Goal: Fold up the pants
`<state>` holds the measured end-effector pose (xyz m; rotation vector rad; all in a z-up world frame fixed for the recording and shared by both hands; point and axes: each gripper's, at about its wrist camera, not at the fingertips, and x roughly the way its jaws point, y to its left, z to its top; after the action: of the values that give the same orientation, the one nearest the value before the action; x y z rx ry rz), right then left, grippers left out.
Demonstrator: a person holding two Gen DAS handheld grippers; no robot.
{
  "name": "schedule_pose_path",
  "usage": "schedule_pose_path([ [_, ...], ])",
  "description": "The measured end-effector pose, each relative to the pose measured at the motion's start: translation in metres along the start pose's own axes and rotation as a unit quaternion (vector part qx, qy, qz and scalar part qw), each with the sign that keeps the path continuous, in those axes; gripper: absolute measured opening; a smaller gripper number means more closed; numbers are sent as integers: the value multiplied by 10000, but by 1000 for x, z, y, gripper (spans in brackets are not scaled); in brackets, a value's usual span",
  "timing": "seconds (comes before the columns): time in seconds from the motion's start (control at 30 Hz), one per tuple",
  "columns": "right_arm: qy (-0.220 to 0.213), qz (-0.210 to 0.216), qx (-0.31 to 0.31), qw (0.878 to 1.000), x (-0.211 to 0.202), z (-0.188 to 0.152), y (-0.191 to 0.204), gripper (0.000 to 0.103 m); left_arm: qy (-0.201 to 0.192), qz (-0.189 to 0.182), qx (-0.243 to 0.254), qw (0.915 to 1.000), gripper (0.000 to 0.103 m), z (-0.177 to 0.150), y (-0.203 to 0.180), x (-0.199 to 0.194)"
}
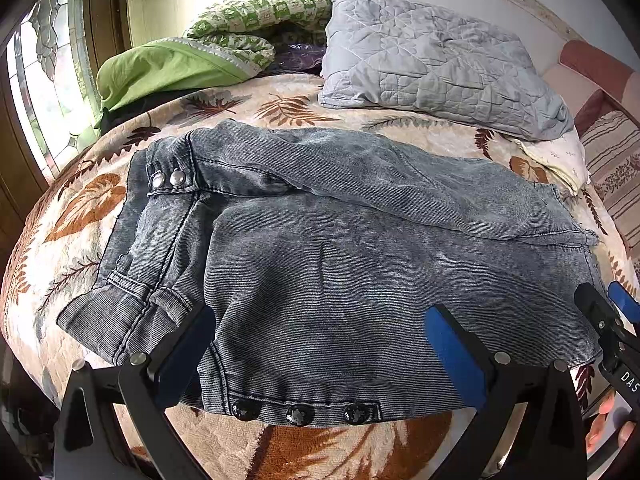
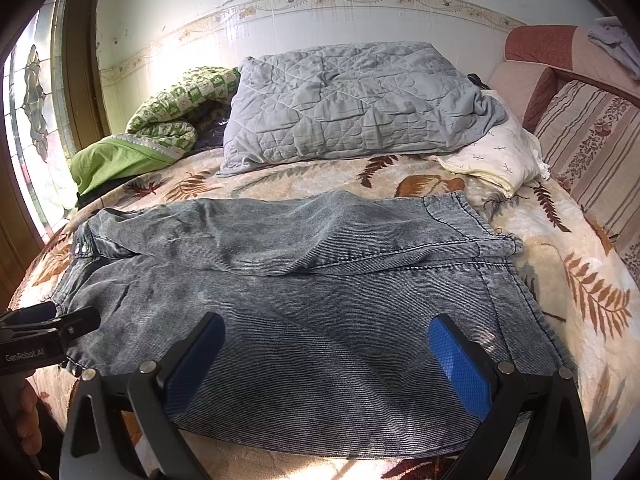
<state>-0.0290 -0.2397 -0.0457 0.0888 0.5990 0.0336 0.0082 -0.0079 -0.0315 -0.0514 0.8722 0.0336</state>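
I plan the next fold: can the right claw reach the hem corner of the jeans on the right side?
Probably yes: the right claw hangs open over the jeans, and nothing lies between it and the hem corner.

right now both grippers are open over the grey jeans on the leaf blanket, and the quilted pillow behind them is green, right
Not quite: the quilted pillow is grey, as the right wrist view shows. Both the left gripper and right gripper are open over the jeans on the leaf blanket.

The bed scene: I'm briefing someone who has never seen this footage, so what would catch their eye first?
The grey denim pants spread across the leaf-patterned blanket, partly folded. Both open grippers, left and right, hover over their near edge. Behind lie a grey quilted pillow and, nearer the window, a green bundle.
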Motion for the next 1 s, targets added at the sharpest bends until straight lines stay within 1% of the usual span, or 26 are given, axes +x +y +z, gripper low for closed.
schedule_pose_path([
  [0.37, 2, 4, 12, 10000, 0, 0, -1, 103, 15, -6, -26, 10000, 103, -1, 1, 0],
  [0.5, 21, -34, -8, 10000, 1, -1, -2, 103, 26, -45, -194, 9998, 103, -2, 12, -3],
  [0.57, 132, -23, 32, 9999, 1, -2, -6, 103, 49, -45, -364, 9993, 103, -3, 26, -6],
  [0.6, 248, 93, 133, 9996, 0, -3, -10, 103, 84, -62, -491, 9987, 103, -4, 36, -8],
  [0.67, 530, 529, 516, 9959, -6, -7, -23, 103, 220, -43, -800, 9965, 103, -8, 59, -10],
  [0.77, 1137, 1067, 1188, 9806, -15, -21, -48, 103, 408, 72, -1207, 9918, 103, -18, 93, -12],
  [0.83, 1409, 1189, 1665, 9686, -19, -30, -72, 103, 531, 133, -1440, 9881, 103, -23, 111, -11],
  [0.9, 1544, 1202, 2258, 9543, -22, -34, -102, 103, 552, 123, -1714, 9836, 103, -26, 125, -10],
  [0.97, 1488, 1306, 3097, 9300, -22, -38, -139, 103, 567, 92, -1938, 9794, 103, -28, 135, -9],
  [1.0, 1533, 1246, 3502, 9156, -19, -42, -157, 103, 636, 61, -2048, 9767, 103, -30, 138, -5],
])
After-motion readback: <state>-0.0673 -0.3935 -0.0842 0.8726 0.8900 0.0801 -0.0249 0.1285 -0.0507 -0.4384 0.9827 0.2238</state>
